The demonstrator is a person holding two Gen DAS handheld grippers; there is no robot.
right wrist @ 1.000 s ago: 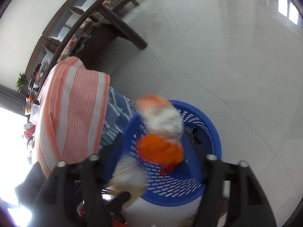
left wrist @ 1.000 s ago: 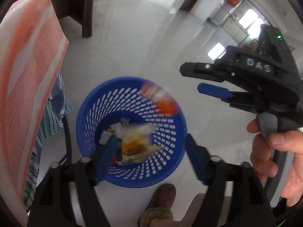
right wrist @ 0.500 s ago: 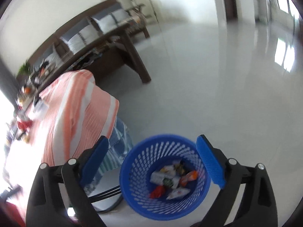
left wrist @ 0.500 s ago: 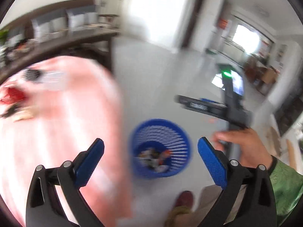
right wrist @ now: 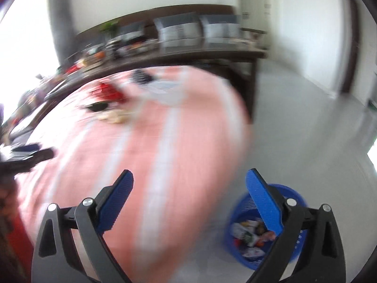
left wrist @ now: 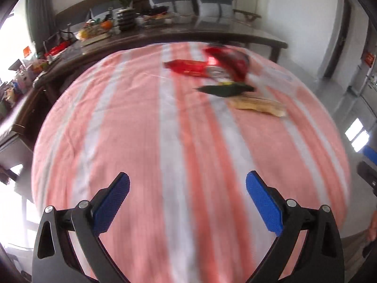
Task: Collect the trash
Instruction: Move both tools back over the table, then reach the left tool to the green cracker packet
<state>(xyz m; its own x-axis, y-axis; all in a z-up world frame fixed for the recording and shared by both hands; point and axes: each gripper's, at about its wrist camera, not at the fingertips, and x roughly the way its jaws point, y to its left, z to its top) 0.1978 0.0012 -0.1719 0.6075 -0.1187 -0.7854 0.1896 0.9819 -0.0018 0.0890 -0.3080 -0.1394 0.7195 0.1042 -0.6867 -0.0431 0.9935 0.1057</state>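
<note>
With nothing gripped, the left gripper (left wrist: 187,188) and right gripper (right wrist: 189,184) are held wide apart over the pink-and-white striped tablecloth (left wrist: 146,127), apparently readied for the red foil wrappers (left wrist: 207,66) lying at its far side, while earlier trash is kept in the blue perforated plastic basket (right wrist: 292,193) on the floor.

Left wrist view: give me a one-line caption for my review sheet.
Open, empty left gripper over the pink striped tablecloth; red wrappers and other blurred litter lie at its far side.
</note>
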